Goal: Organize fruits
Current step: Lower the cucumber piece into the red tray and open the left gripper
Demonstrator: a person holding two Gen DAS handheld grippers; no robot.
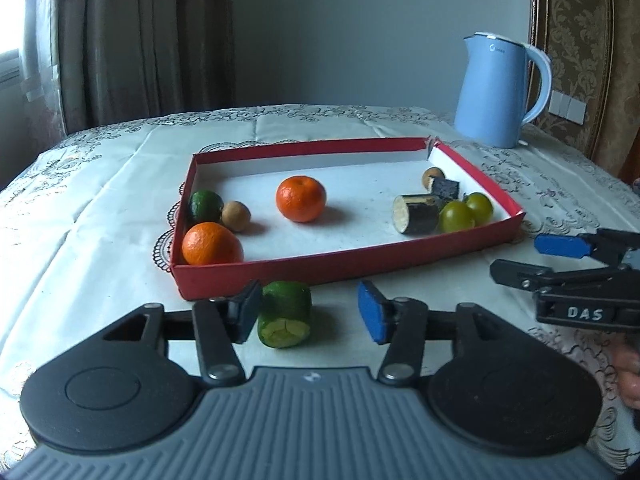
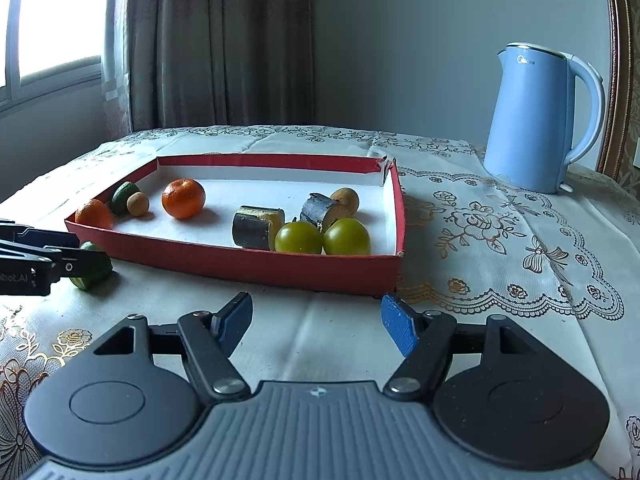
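A red tray (image 1: 320,266) with a white floor holds two oranges (image 1: 301,198), a green fruit (image 1: 205,205), a small brown fruit (image 1: 236,216), two dark cut pieces (image 1: 416,213) and two green round fruits (image 1: 457,216). A cut green fruit (image 1: 285,314) lies on the cloth just in front of the tray. My left gripper (image 1: 310,314) is open around it, its left pad touching the fruit. My right gripper (image 2: 316,320) is open and empty over the cloth before the tray (image 2: 256,264). The cut green fruit (image 2: 93,266) shows at the left there.
A light blue kettle (image 1: 498,90) stands behind the tray at the right, also in the right wrist view (image 2: 540,120). A lace-patterned tablecloth (image 2: 500,248) covers the table. Curtains and a window are behind. The right gripper shows in the left wrist view (image 1: 560,256).
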